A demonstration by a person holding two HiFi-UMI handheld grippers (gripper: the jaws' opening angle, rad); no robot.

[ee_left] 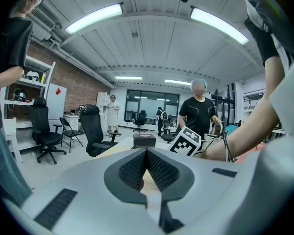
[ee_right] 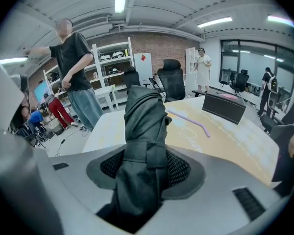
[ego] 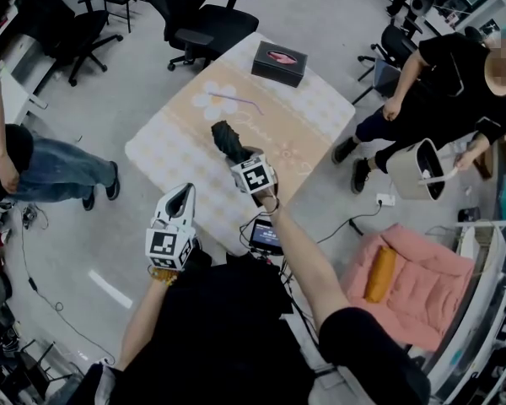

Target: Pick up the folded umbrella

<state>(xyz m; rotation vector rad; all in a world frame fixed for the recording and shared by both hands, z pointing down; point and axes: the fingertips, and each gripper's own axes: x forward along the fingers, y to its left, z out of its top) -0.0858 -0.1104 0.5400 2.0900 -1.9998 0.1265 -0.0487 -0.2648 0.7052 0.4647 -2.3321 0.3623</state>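
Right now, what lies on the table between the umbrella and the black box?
Only a purple straw, lying flat on the table; clearest in the head view.

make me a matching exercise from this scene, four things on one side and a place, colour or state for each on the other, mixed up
Things:
1. umbrella
2. straw
3. box
4. left hand-held gripper

Descriptions:
a. purple, lying on the table
b. jaws together, nothing between them
c. at the table's far corner
d. clamped in the right hand-held gripper

Pairs: 1-d, 2-a, 3-c, 4-b
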